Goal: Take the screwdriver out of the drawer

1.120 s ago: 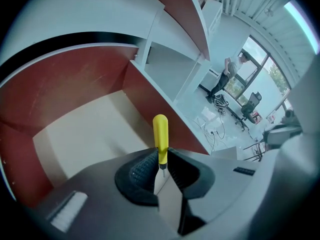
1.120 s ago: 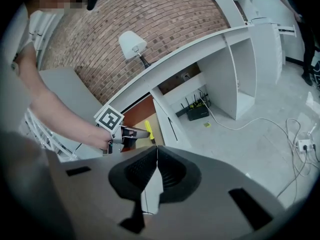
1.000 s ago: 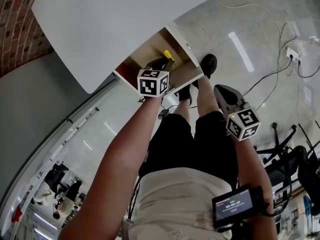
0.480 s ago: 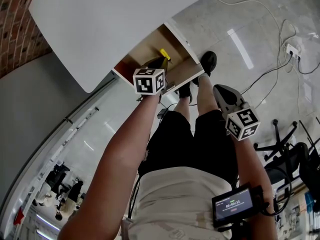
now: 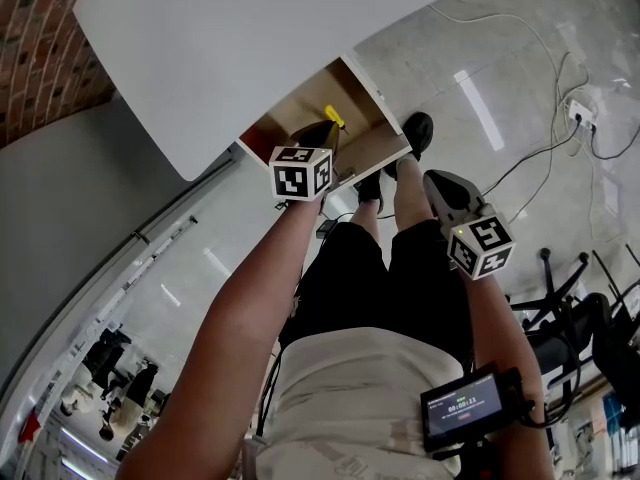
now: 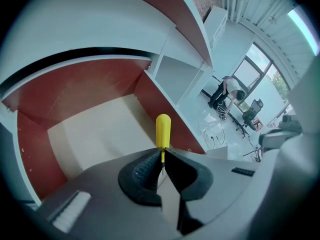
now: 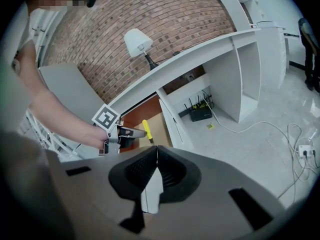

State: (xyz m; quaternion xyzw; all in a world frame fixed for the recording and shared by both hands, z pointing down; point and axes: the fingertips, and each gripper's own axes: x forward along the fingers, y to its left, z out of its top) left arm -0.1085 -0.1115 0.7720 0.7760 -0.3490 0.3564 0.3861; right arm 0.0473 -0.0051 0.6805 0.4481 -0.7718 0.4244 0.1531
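One screwdriver (image 6: 163, 129) gripped, not yet out of the drawer (image 6: 95, 134)

Both jaws of the left gripper (image 6: 162, 153) are closed on the thin metal shaft, and the yellow handle points away over the pale drawer floor. I judge that the grasp is done and that lifting the tool clear is left. The right gripper (image 7: 156, 153) is closed and empty, well apart. No brand can be read; the marker cubes (image 5: 298, 173) carry only square patterns
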